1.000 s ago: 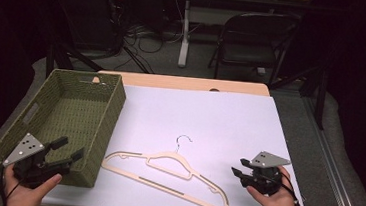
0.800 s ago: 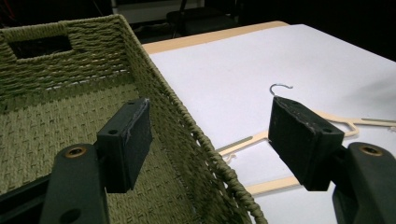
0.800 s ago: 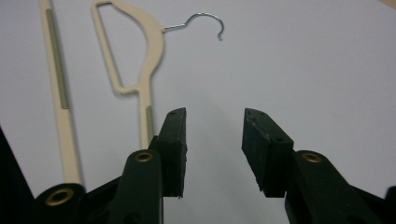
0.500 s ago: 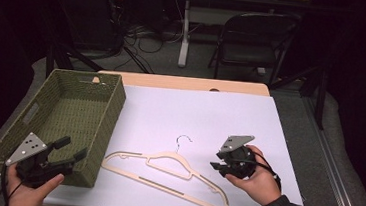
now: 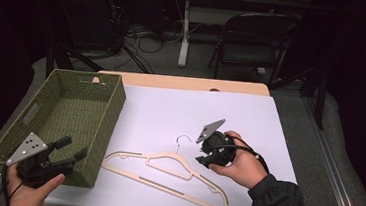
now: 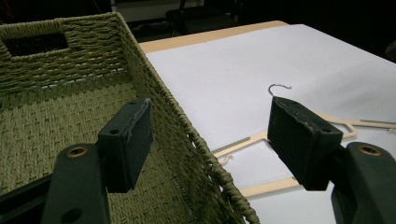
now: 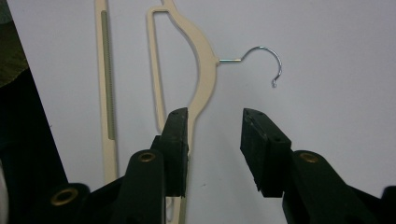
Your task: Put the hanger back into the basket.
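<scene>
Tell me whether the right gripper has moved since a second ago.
Yes. The right gripper has moved left from the table's right edge toward the hanger, its jaws closing partly, nothing between them.

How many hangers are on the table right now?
1. The cream hanger lies flat on the white sheet, just right of the green basket, with its metal hook pointing away from the person. The right gripper hovers by its neck. None shows inside the basket.

Legible markings: none.
We find no readable text, label, brand, number or sign on any surface in the three views.
</scene>
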